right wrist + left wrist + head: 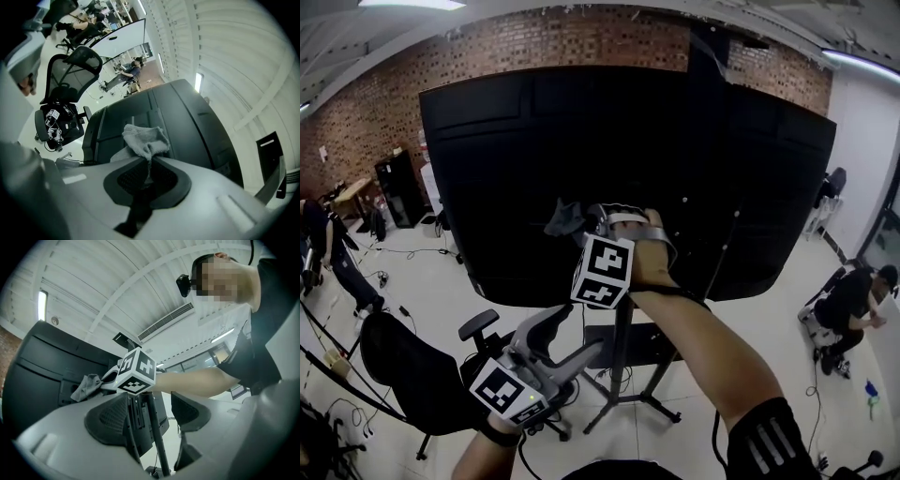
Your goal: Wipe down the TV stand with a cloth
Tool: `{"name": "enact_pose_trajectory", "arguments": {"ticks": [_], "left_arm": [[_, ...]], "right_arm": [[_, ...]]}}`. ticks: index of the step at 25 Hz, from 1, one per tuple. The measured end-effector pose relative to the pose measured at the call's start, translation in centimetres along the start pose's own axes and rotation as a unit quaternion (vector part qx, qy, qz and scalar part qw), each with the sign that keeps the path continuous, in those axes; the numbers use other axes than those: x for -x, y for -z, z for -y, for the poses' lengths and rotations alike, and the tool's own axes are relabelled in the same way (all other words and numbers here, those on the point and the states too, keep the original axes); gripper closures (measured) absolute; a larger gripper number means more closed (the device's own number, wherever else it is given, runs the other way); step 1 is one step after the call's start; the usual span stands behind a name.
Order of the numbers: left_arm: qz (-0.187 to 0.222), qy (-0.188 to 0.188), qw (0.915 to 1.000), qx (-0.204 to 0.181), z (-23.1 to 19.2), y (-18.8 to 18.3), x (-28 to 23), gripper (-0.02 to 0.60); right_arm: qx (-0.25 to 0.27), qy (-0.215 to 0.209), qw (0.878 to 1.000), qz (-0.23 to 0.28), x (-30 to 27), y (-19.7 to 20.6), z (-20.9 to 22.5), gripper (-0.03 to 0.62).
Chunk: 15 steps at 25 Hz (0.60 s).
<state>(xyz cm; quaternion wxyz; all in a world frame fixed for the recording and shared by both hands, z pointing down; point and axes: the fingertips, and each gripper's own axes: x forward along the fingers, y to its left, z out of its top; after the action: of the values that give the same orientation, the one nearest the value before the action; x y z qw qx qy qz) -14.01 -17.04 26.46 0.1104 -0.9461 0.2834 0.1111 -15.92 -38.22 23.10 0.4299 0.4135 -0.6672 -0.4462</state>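
Observation:
A large black TV point(525, 141) shows its back panel and stands on a dark tripod TV stand point(622, 366). My right gripper point(583, 221) is raised to the middle of the panel, shut on a crumpled grey cloth point(565, 217). In the right gripper view the cloth point(143, 139) bunches out of the closed jaws of the right gripper point(149, 165), against the panel point(187, 122). My left gripper point(572, 336) hangs lower, beside the stand's pole, open and empty. The left gripper view looks up between its open jaws at the left gripper point(150, 416), the pole point(157, 441) and the cloth point(86, 386).
A black office chair point(412, 370) stands at the lower left, close to the left gripper. Cables lie on the white floor. A person sits on the floor at the right point(848, 305), another stands at the far left point(333, 253). A brick wall point(581, 42) runs behind.

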Motion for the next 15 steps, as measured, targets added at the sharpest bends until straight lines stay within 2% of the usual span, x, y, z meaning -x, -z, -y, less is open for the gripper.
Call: {"name": "enact_pose_trajectory", "arguments": {"ticks": [4, 6, 9, 12, 15], "left_arm": [[0.004, 0.019, 0.9998, 0.002, 1.1, 0.4, -1.5, 0.265], [0.003, 0.022, 0.9997, 0.003, 1.4, 0.5, -2.1, 0.265], [0.005, 0.025, 0.9997, 0.003, 1.9, 0.4, -2.9, 0.265], [0.006, 0.028, 0.9996, 0.0, 2.4, 0.2, -3.5, 0.265], [0.006, 0.031, 0.9995, -0.003, 2.9, -0.1, -4.2, 0.265]], "right_arm": [[-0.014, 0.001, 1.0, 0.013, 2.1, 0.6, 0.1, 0.577], [-0.044, -0.004, 0.998, 0.041, 3.7, 0.3, 0.4, 0.577], [-0.103, -0.012, 0.989, 0.101, 7.1, 0.2, 1.2, 0.577], [-0.126, 0.013, 0.982, 0.143, 11.3, 1.4, 2.5, 0.577], [-0.144, 0.039, 0.977, 0.153, 15.0, 4.5, 4.0, 0.577]]}}
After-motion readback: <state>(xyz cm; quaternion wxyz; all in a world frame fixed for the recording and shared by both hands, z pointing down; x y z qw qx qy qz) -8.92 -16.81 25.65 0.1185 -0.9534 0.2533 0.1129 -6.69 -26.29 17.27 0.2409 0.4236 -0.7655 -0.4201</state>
